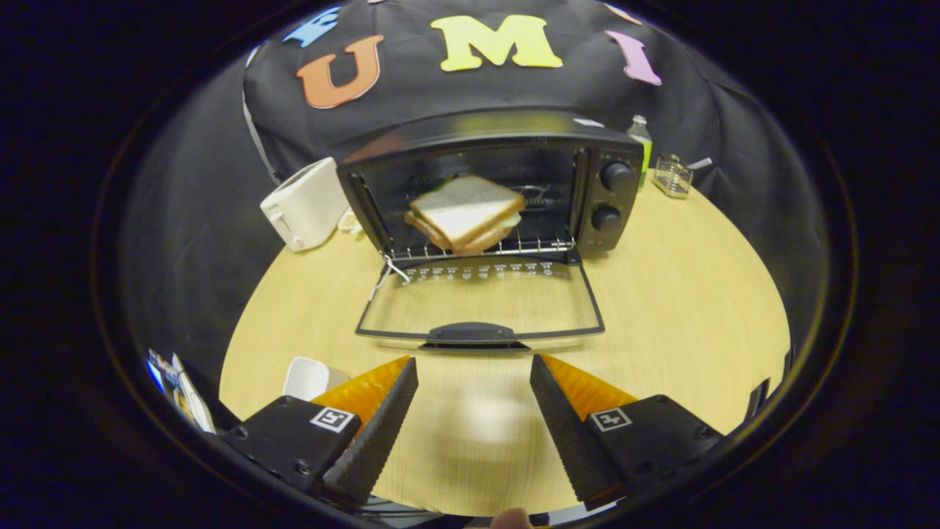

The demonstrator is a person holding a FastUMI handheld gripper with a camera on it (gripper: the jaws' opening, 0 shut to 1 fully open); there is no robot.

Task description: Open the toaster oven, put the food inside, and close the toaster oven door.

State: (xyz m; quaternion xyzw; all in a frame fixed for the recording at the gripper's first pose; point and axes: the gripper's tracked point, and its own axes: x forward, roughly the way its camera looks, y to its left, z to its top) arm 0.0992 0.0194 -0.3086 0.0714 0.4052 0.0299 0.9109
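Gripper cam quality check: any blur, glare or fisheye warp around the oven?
Gripper view: fisheye bows the table edge; toaster oven slightly soft, sandwich readable on the rack; the glass of the dropped door shows wood through, no harsh glare; pale light patch between the open gripper fingers.

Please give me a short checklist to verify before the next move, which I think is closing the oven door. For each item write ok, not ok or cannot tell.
1. Sandwich is inside the toaster oven, on the wire rack: ok.
2. Sandwich lies fully behind the door line: cannot tell, its front corner comes near the rack's front edge.
3. Door is folded fully down, nothing lying on its glass: ok.
4. Tool is open and holds nothing: ok.
5. Door handle is just ahead of the fingers, nothing between: ok.
6. White toaster stands apart from the door's swing: ok.
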